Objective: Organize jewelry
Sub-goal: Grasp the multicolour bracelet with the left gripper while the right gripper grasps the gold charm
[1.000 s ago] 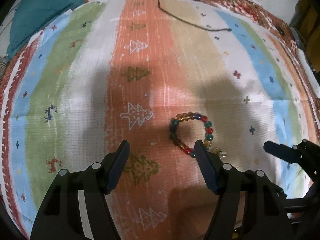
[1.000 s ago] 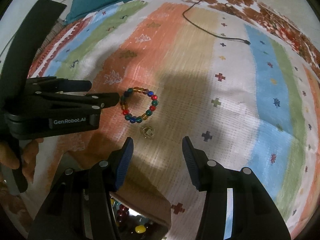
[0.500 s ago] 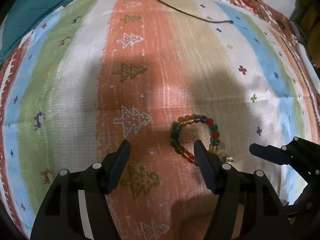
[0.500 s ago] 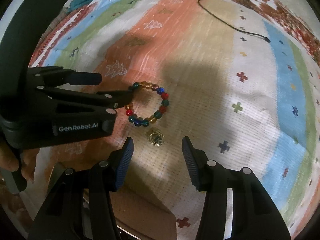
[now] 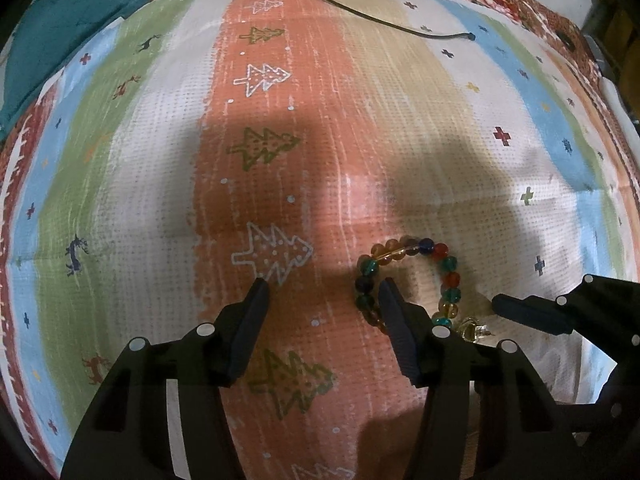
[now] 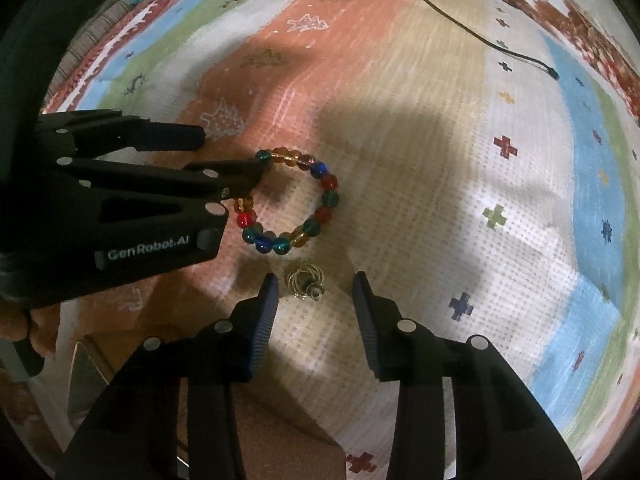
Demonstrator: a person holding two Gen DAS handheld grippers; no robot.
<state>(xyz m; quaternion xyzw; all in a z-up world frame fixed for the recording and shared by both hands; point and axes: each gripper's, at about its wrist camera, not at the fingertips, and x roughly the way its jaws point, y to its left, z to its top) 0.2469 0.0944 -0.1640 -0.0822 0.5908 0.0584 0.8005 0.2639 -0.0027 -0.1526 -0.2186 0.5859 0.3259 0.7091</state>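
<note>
Two pieces wait loose on your striped cloth (image 6: 440, 208), nothing sorted. Your right gripper (image 6: 314, 300) is spread around the small gold earring (image 6: 306, 280); your left gripper (image 5: 322, 294), spread, touches the beaded bracelet (image 6: 290, 202) just beyond.

On the cloth (image 6: 420, 208): one bracelet (image 6: 290, 200), one gold earring (image 6: 306, 282) just beside it, one black cable (image 6: 480, 36) well apart from it. Two grippers, left (image 5: 322, 294) and right (image 6: 314, 290), both near the bracelet.
</note>
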